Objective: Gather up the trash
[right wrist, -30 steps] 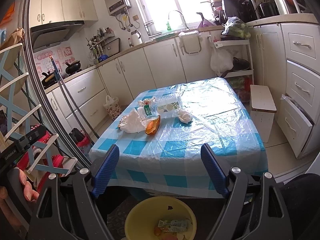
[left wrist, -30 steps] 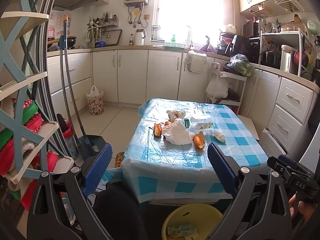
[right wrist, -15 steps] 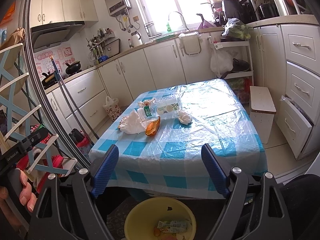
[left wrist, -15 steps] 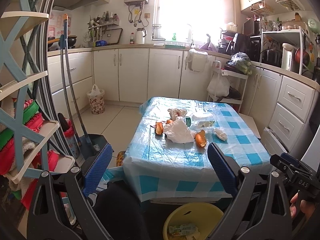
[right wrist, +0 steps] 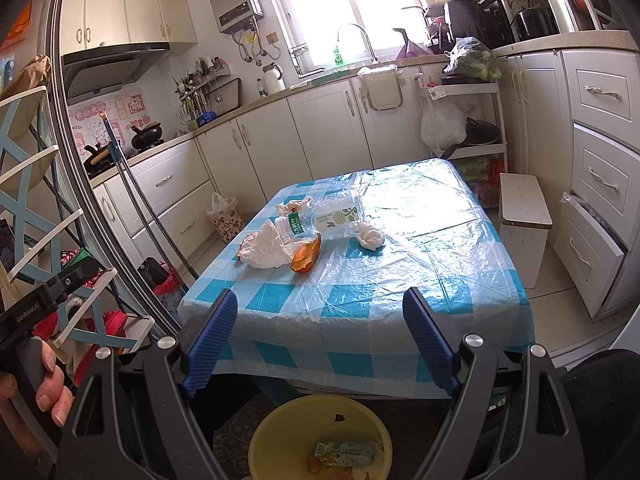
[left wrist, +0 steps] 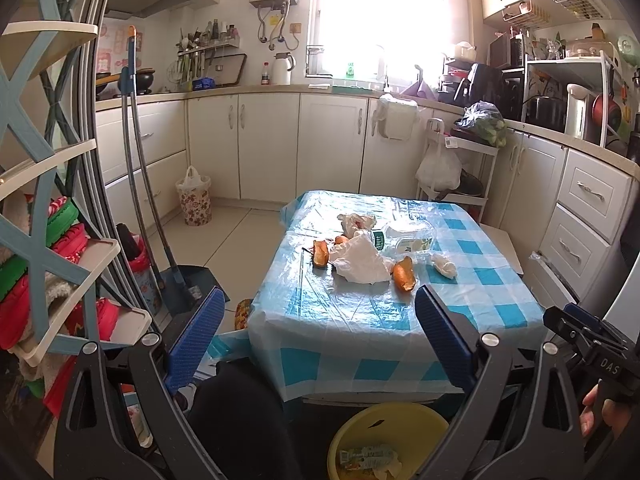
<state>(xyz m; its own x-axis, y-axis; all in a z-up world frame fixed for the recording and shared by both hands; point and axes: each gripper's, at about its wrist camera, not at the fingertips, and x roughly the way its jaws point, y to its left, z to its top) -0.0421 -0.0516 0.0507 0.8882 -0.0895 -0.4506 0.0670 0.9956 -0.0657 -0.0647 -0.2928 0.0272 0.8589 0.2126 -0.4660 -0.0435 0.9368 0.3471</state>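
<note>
Kitchen cabinets ringed a tiled floor, with a small desk [right wrist: 360, 320] under a blue-checked plastic cover in the middle. Nearest, a yellow bin [right wrist: 280, 420] sat on the floor at the desk's near edge, already holding a flattened carton [right wrist: 346, 451] and orange scraps. Above it the left gripper [left wrist: 316, 336] and right gripper [right wrist: 320, 340] both stood wide apart, with nothing between their blue pads. Farther on, the trash lay clustered on the desk: an orange peel [right wrist: 306, 258], touching a crumpled white bag [right wrist: 266, 246]; a wadded tissue [right wrist: 370, 236] just to the right; behind them a clear plastic bottle [right wrist: 320, 220] on its side and another crumpled wrapper [right wrist: 294, 206]. Beyond, a floral waste basket [right wrist: 226, 222] stood against the cabinets.
</note>
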